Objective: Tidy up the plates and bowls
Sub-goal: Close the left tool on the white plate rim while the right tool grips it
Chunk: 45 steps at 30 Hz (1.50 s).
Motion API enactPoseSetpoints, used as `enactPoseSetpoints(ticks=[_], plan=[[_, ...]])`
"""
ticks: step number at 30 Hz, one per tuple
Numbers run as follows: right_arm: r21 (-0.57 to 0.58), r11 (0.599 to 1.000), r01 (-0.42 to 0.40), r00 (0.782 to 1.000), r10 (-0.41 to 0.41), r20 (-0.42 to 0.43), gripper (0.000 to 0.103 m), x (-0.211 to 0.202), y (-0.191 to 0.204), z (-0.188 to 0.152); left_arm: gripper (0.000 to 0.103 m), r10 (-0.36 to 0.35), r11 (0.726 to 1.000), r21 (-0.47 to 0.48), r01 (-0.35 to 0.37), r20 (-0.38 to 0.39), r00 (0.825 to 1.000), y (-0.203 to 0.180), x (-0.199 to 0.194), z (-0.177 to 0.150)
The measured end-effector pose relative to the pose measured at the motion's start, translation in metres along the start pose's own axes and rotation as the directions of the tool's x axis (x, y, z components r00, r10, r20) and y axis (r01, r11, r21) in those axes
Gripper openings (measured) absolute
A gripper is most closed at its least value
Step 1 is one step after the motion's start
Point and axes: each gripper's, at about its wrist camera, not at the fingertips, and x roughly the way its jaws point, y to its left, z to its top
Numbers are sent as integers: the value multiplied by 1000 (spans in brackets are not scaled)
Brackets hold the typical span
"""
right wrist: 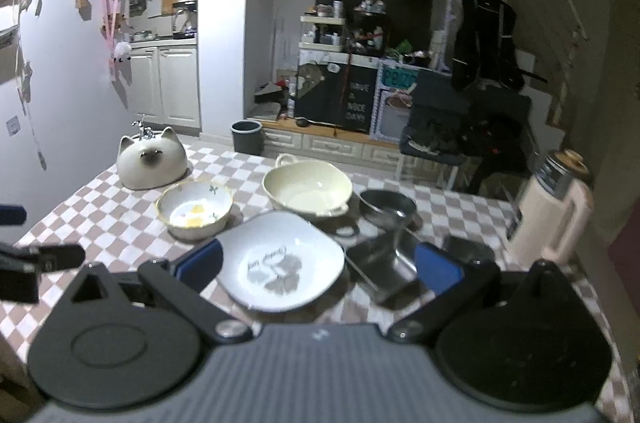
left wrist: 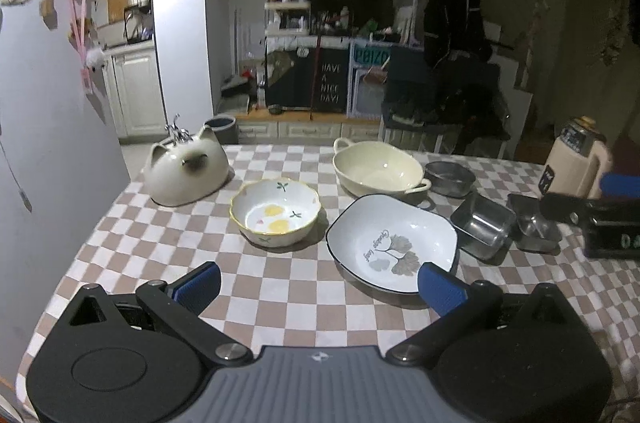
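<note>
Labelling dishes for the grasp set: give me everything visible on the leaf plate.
The leaf plate is a shallow, rounded-square dish, glossy white like glazed ceramic, with a thin dark rim. Inside are a grey ginkgo-leaf print and small script. It sits upright and empty on the checked cloth, near the front edge, beside the egg bowl. Nothing grips it.

Three ceramic bowls (left wrist: 275, 213), one square plate (left wrist: 392, 243), three steel containers (left wrist: 482, 229), one cat-shaped dish (left wrist: 186, 169)
</note>
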Motion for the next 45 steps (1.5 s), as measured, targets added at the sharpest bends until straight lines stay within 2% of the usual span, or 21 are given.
enactPoseSetpoints(ticks=[5,10,13,15,18,20,23,25,27,28,29,33,35,36,38,41,43,45], plan=[[-50,997,-57,998,56,-19,103,56,-9,22,103,-1,998,-67,-2,-41,999,-1,36,11],[-82,993,-87,996,89,16,103,112,-19,37,103,7,994,-109,-14,-60,998,-8,74,16],[-84,991,-107,994,107,-1,103,143,-24,43,103,-36,989,-147,23,-85,996,-13,99,15],[-65,991,-118,993,117,-17,103,164,-29,46,103,-63,983,-181,39,-128,990,-16,115,13],[-61,989,-134,991,132,-38,103,195,-32,46,103,-107,967,-248,54,-206,973,-13,138,8],[-75,988,-138,987,131,-88,103,218,-32,44,103,-111,957,-286,39,-240,964,-11,150,5],[-70,982,-177,972,163,-170,103,249,-34,36,103,-134,937,-348,25,-292,947,-6,169,-1],[-42,978,-202,955,187,-232,103,268,-37,29,103,-174,919,-393,38,-318,932,-2,179,-5],[4,970,-243,929,234,-288,102,284,-41,23,103,-206,905,-423,49,-335,919,-1,187,-9],[20,965,-262,917,256,-305,100,287,-42,18,103,-219,900,-434,53,-344,913,-1,190,-12],[30,961,-274,908,269,-321,94,293,-42,16,103,-227,898,-437,56,-351,908,-2,194,-14],[56,957,-285,888,286,-361,71,313,-39,7,103,-297,893,-431,130,-345,890,-4,209,-22],[59,957,-283,887,285,-364,69,318,-37,4,103,-362,868,-461,183,-335,870,-2,217,-27],[60,957,-283,886,285,-366,67,320,-37,4,103,-398,846,-492,205,-327,857,1,221,-30],[67,959,-275,885,280,-372,61,322,-38,3,103,-436,811,-544,213,-320,841,6,226,-34],[53,959,-277,884,276,-378,56,325,-41,4,103,-469,790,-567,233,-315,825,9,229,-34],[51,952,-302,870,297,-394,56,321,-42,3,103,-500,770,-584,256,-303,811,13,231,-31],[55,941,-334,851,326,-411,56,317,-42,1,100,-497,766,-585,267,-275,823,17,230,-24]])
